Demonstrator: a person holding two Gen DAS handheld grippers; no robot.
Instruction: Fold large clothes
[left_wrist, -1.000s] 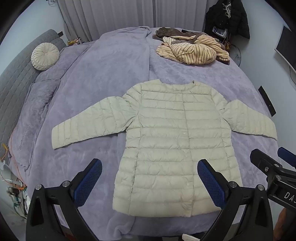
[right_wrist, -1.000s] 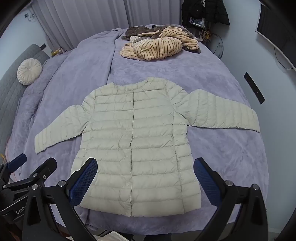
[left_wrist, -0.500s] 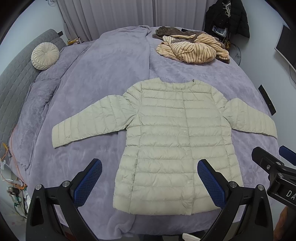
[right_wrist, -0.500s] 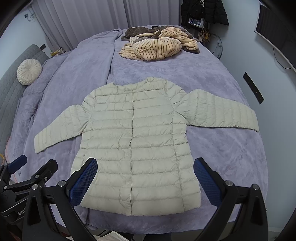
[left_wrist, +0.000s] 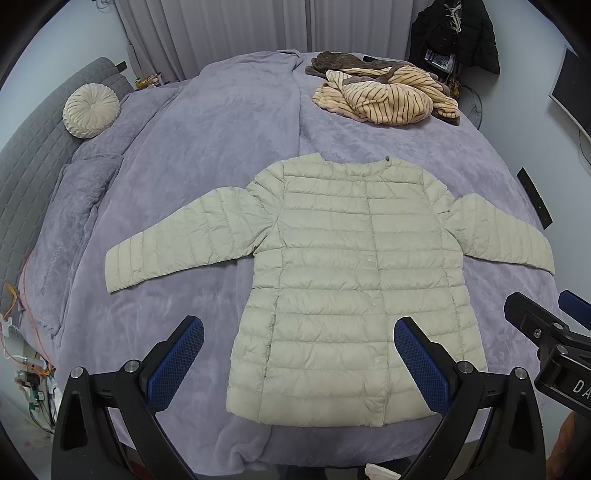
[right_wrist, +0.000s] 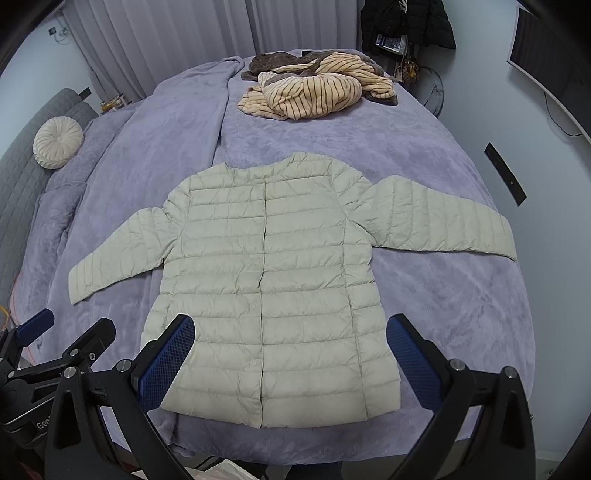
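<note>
A pale beige quilted puffer jacket (left_wrist: 354, 280) lies flat and face up on the purple bed cover (left_wrist: 207, 140), buttoned, both sleeves spread out sideways. It also shows in the right wrist view (right_wrist: 269, 284). My left gripper (left_wrist: 299, 365) is open and empty, held above the jacket's hem near the bed's front edge. My right gripper (right_wrist: 291, 362) is open and empty, also above the hem. The right gripper shows at the right edge of the left wrist view (left_wrist: 546, 339); the left gripper shows at the lower left of the right wrist view (right_wrist: 55, 350).
A heap of striped yellow and brown clothes (left_wrist: 388, 96) lies at the far end of the bed. A round cream cushion (left_wrist: 91, 110) rests on the grey headboard side at left. Curtains and a dark hanging coat (left_wrist: 454, 33) stand behind. Cables (left_wrist: 14, 332) hang at the left.
Both grippers have drifted very slightly; the jacket sits a touch lower in the views. Nothing was grasped or moved.
</note>
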